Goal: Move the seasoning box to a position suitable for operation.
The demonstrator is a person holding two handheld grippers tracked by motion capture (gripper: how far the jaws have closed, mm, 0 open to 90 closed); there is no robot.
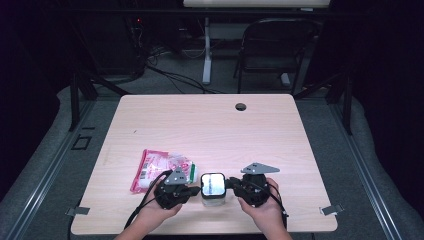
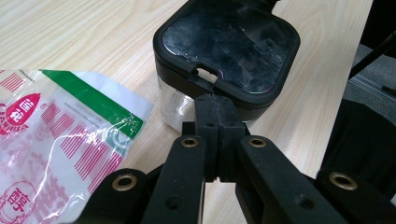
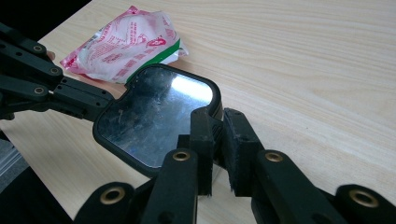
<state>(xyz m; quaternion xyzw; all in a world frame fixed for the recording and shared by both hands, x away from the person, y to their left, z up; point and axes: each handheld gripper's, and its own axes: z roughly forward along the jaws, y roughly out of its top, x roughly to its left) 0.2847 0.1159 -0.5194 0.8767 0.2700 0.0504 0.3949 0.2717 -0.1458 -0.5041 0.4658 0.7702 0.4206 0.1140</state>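
A clear square container [image 1: 212, 199] with a glossy black lid [image 1: 212, 183] stands near the table's front edge, between my two grippers. My left gripper [image 1: 197, 189] is shut, and its tips [image 2: 217, 105] touch the lid's edge just below a small tab [image 2: 205, 74]. From the opposite side my right gripper [image 1: 229, 186] is shut on the lid's rim [image 3: 217, 105], with one pad over the lid [image 3: 154, 116] and one outside it. A pink and white snack bag [image 1: 160, 167] with a green stripe lies flat to the left of the container [image 2: 177, 105].
The light wooden table [image 1: 210, 130] has a cable hole [image 1: 241, 106] near its far edge. A black folding chair [image 1: 275, 45] and a white desk leg [image 1: 206, 50] stand beyond it. Both hands sit close to the table's front edge.
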